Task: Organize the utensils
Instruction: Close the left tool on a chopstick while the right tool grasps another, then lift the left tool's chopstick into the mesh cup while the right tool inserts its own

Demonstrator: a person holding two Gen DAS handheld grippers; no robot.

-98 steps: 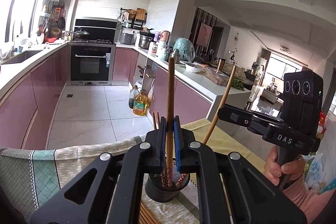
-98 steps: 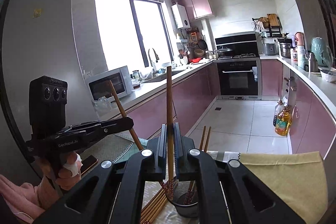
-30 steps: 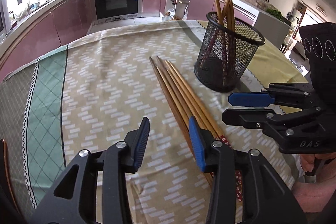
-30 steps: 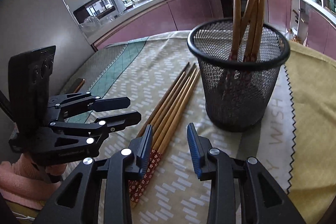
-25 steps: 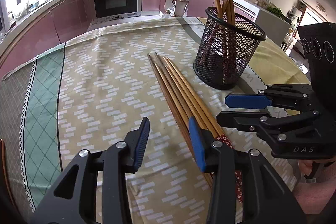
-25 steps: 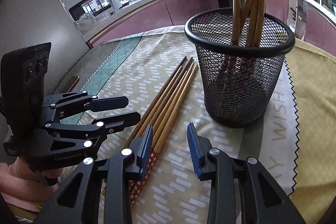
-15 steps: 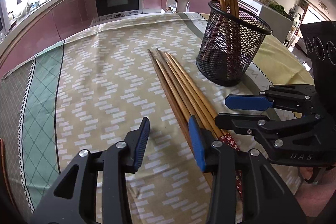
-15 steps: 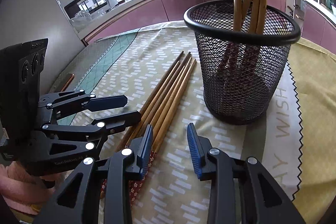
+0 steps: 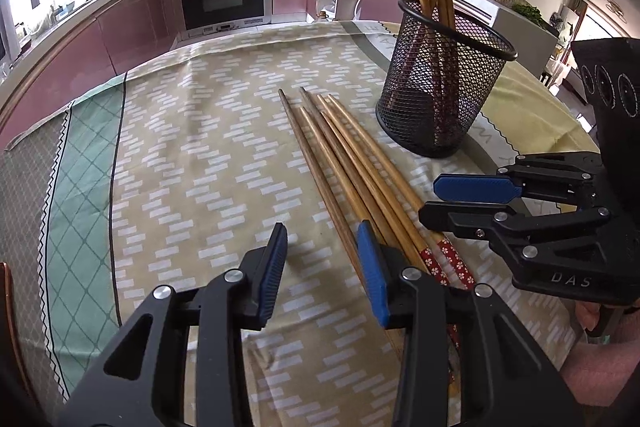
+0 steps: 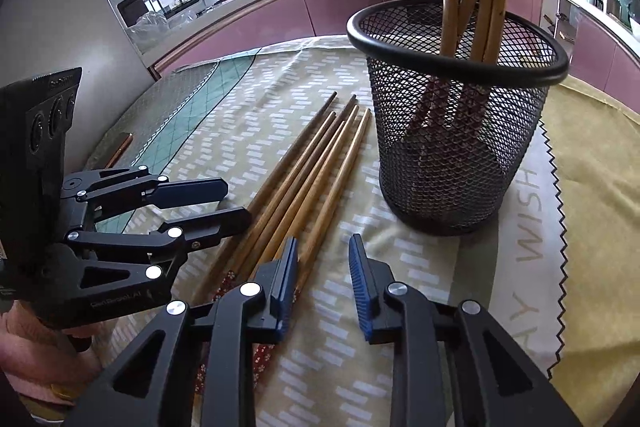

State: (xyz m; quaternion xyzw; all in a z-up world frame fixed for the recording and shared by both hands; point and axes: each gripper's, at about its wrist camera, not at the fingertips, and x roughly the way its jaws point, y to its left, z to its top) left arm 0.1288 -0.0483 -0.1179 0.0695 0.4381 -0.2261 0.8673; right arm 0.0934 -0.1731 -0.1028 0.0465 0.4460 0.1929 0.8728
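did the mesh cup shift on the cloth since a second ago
No. The mesh cup still stands beside the tips of the loose chopsticks, on the cloth's lettered band; only the camera's framing shifted.

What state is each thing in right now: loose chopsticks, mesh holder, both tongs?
Loose chopsticks: lying bundled on the tablecloth, beside the holder.
Mesh holder: upright, several chopsticks standing inside.
Left tongs: open, holding nothing.
Right tongs: closing, nothing between them yet.

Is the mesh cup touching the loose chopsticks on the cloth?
Apart. The right wrist view shows a strip of tablecloth between the mesh cup and the nearest of the loose chopsticks.
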